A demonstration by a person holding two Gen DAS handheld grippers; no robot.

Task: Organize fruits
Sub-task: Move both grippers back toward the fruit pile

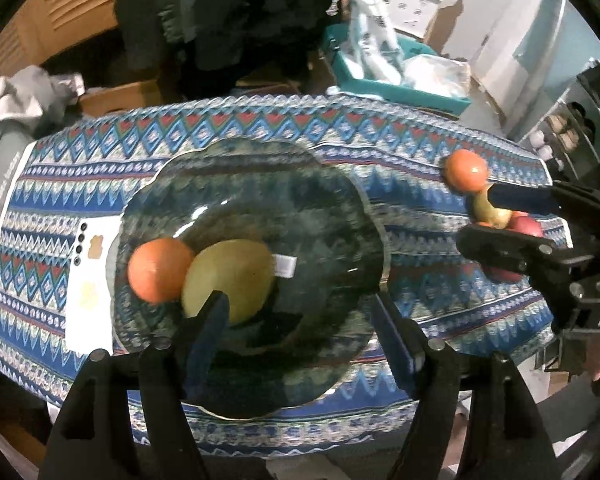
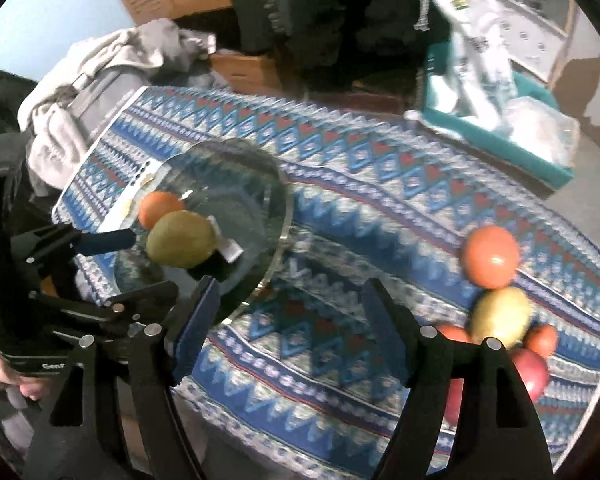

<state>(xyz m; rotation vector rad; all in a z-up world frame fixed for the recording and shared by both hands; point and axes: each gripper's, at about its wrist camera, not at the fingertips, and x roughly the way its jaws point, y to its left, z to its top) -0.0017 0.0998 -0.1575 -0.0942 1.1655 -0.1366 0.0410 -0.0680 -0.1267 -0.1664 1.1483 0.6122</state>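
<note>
A glass plate (image 1: 340,216) lies on the patterned cloth and holds an orange (image 1: 160,270) and a yellow-green mango (image 1: 230,278). My left gripper (image 1: 300,304) is open over the plate's near side, empty. At the right a pile of fruit lies on the cloth: an orange (image 2: 490,256), a yellow-green fruit (image 2: 500,314) and red fruits (image 2: 534,368). My right gripper (image 2: 290,310) is open and empty above the cloth between plate (image 2: 276,184) and pile. In the left wrist view it (image 1: 476,212) reaches among the pile.
A white phone (image 1: 90,280) lies left of the plate, partly under its rim. A teal bin (image 2: 500,136) with plastic bags stands beyond the table's far right. Grey clothes (image 2: 80,92) are heaped at the far left. The cloth-covered table (image 2: 360,208) ends close below me.
</note>
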